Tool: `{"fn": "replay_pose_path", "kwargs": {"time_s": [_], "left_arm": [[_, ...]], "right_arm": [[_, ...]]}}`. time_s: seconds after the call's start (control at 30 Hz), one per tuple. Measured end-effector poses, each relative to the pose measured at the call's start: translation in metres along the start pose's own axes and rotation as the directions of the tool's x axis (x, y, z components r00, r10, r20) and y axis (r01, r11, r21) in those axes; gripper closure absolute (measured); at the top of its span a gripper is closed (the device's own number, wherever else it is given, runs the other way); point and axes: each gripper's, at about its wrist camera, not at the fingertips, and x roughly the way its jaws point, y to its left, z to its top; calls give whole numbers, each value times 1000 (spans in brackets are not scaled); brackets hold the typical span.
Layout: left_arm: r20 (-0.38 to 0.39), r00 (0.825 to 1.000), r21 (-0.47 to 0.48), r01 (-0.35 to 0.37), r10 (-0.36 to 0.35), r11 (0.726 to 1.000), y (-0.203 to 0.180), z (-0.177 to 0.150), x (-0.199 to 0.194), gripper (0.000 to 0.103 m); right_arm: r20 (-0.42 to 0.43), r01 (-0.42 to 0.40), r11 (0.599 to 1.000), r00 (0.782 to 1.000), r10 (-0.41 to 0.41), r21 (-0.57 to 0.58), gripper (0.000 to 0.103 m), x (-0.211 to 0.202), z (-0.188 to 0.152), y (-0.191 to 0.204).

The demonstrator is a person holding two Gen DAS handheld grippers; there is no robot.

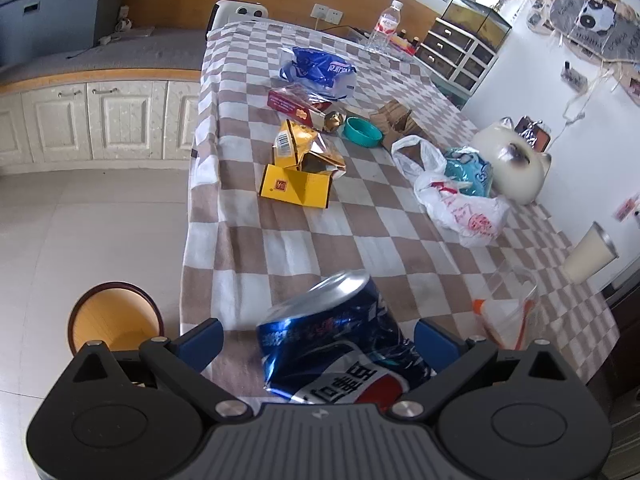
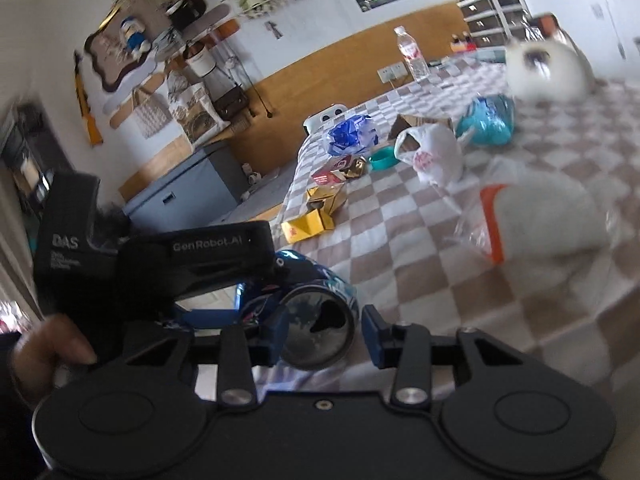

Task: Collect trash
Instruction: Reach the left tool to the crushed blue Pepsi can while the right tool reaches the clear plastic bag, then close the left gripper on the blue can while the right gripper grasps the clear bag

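A crushed blue cola can [image 1: 340, 340] lies on the checked tablecloth [image 1: 320, 240] near the table's front corner. My left gripper [image 1: 320, 340] stands open around it: the left pad is clear of the can, and the right pad is close to its dented side. In the right wrist view the can's silver top [image 2: 320, 320] faces the camera between the fingers of my right gripper [image 2: 324, 330]. That gripper is open, with a gap at the right pad. A round bin [image 1: 116, 320] with a brown rim stands on the floor, left of the table.
Farther along the table lie a yellow box [image 1: 296, 188], snack bags [image 1: 308, 148], a red box [image 1: 296, 106], a blue bag [image 1: 320, 72], a teal bowl [image 1: 362, 130] and a white plastic bag [image 1: 452, 192]. A clear cup [image 1: 508, 312] stands right of the can. A hand [image 2: 48, 352] holds the left gripper.
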Motion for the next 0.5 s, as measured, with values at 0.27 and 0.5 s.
{"fn": "replay_pose_path", "kwargs": {"time_s": [0.27,0.5], "left_arm": [[16,994,-124,108,-107,986,13,-2,-3,2],[-1,988,-260,147,-153,954,34,-10,-6,0]], "right_arm": [[34,-49,996,998,47,69,53,-11,1,7],[-13,-31,983,999,34,181,68,14,-3,-3]]}}
